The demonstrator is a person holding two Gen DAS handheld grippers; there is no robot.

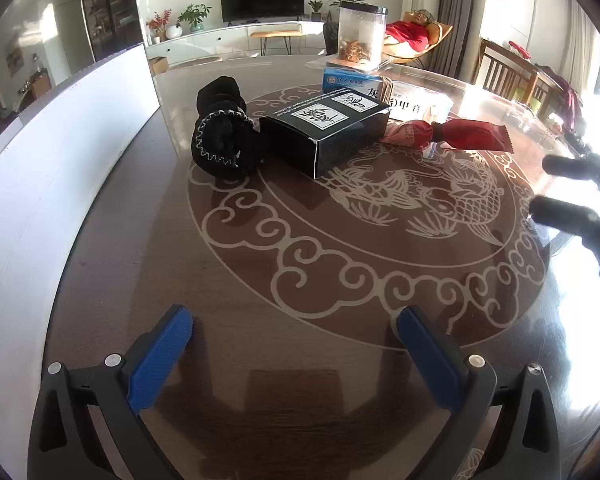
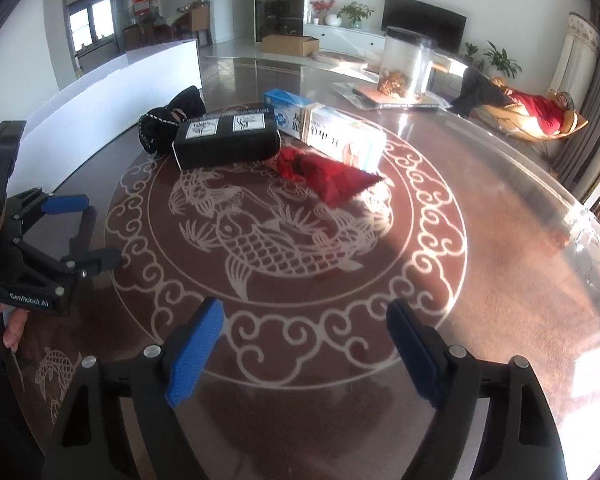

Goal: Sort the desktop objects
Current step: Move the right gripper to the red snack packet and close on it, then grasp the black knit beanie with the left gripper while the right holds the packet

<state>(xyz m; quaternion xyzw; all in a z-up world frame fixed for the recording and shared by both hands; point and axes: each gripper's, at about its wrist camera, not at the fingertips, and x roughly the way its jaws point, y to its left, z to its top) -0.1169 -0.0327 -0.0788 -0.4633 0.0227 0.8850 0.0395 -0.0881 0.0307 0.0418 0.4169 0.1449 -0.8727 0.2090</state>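
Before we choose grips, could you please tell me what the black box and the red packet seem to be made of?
Black box: probably glossy coated cardboard, given its sharp folded edges, sheen and printed white labels.
Red packet: apparently thin plastic film, crinkled and shiny; its crimped, serrated end shows in the left wrist view.

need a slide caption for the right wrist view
Open right claw hovers over the patterned table, facing a black box, red packet and black glove.
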